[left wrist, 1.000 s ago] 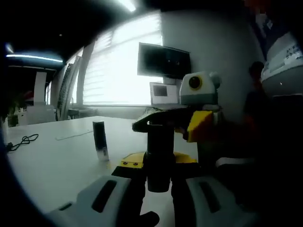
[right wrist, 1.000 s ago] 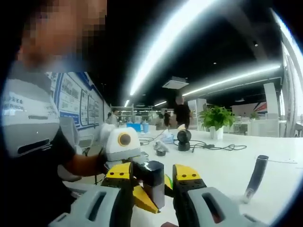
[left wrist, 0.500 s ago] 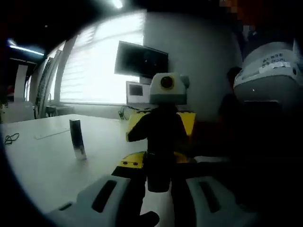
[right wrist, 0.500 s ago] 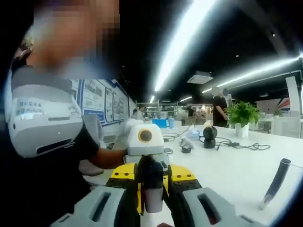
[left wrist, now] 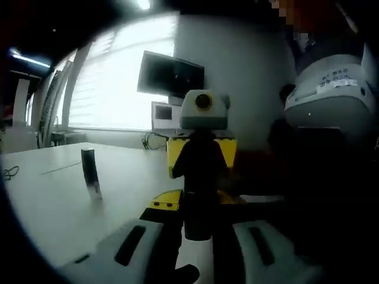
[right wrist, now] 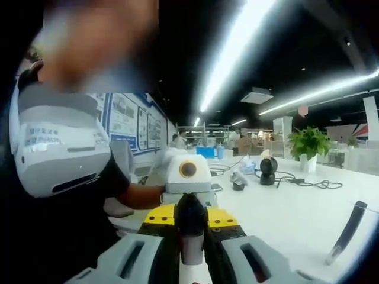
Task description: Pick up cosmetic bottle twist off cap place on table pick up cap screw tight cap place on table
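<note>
My left gripper (left wrist: 198,226) is shut on the dark cosmetic bottle (left wrist: 198,207), which stands up between its jaws. Facing it head-on is my right gripper (left wrist: 201,155), its yellow jaws framing the bottle's far end. In the right gripper view, my right gripper (right wrist: 191,238) is shut on the dark cap (right wrist: 190,216). The left gripper (right wrist: 189,208) sits directly behind the cap, in line with it. The joint between cap and bottle is hidden, so I cannot tell whether they touch.
A dark slim tube (left wrist: 90,171) stands on the white table (left wrist: 53,207); in the right gripper view the tube (right wrist: 349,229) leans at the right edge. A person in a grey-and-white shirt (right wrist: 59,148) stands close. A plant (right wrist: 308,144), cables and a small round device (right wrist: 268,169) sit farther back.
The right gripper, tilted a second ago, has swung straight and come into line with the left gripper. The cap now sits centred on the bottle's axis. Both views have shifted slightly.
</note>
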